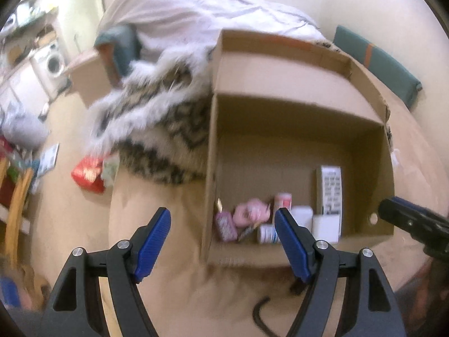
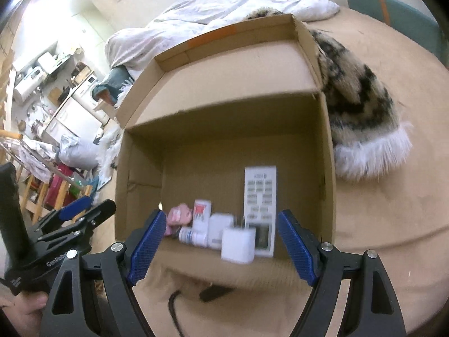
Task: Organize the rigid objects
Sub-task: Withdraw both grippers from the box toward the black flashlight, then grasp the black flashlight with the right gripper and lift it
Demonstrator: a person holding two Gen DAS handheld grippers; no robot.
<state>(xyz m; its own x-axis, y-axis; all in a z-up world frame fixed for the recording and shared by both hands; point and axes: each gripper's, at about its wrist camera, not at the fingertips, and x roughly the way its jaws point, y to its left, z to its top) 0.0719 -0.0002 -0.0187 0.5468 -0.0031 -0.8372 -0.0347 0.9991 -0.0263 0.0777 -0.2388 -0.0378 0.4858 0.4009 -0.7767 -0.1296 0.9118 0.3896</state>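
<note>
Rigid objects, a small cluster of them, parked along the near wall inside the cardboard box [image 2: 224,129]: white charger block [image 2: 238,244] nearest, white remote [image 2: 259,210] flat beside it, a lying bottle [image 2: 193,236], an upright red-labelled bottle [image 2: 202,214], something pink [image 2: 178,217] at the left end. Starting at the jaws: right gripper [image 2: 221,250] spread wide, blue pads well apart, nothing between them, hovering above the box's near edge and framing the charger block without touching it. Left gripper [image 1: 223,248] likewise wide and carrying nothing, held just off the box's near left corner, above bare bedding. Outward from there: box sitting on a tan bed [image 2: 393,196], patterned fur-trimmed throw [image 2: 359,106] pressed against one wall, rumpled white duvet [image 2: 224,8] beyond, a dark cable [image 2: 174,309] and a dark object, too blurred to name, on the bed just in front of the box. Risks, judged from here: tightly packed items, so a wide reach for the charger block likely to nudge the upright bottle over or clip the remote; soft bed underneath, so any push on the wall likely to shift the whole box; both tools close together at the same corner, collision possible; cable ready to snag a low pass.
</note>
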